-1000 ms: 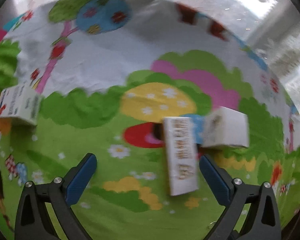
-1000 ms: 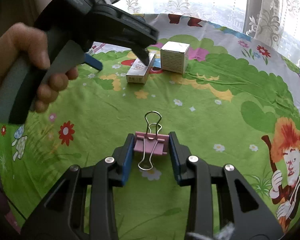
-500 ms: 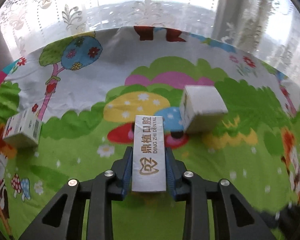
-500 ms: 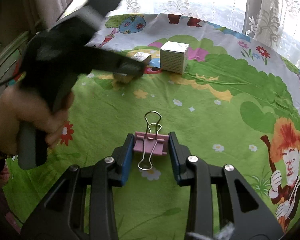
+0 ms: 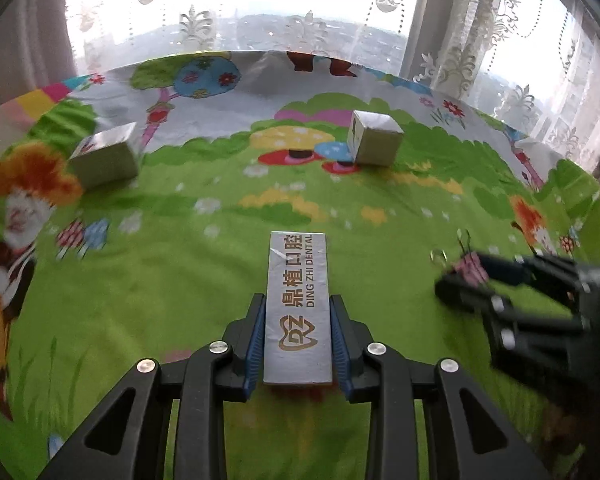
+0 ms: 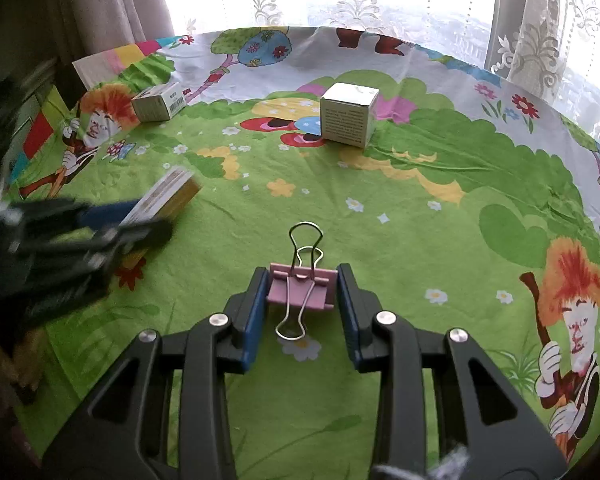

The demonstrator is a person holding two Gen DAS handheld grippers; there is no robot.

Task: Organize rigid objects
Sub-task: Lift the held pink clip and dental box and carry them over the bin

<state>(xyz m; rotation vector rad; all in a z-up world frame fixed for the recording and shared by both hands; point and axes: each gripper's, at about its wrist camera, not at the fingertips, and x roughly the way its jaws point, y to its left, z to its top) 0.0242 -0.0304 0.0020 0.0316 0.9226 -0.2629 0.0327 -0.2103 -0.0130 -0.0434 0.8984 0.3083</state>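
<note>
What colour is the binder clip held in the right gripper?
Pink body with silver wire handles, clearest in the right wrist view: binder clip between the right gripper pads.

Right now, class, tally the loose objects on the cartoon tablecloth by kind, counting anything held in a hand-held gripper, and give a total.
Long dental-brand box: 1
Cube-shaped cartons: 2, the right carton and the left carton
Pink binder clip: 1
Total: 4

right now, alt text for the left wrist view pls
The left gripper is shut on a long silver box above a green cartoon cloth. Two small boxes sit farther back; the right gripper, blurred, is at right.
</note>
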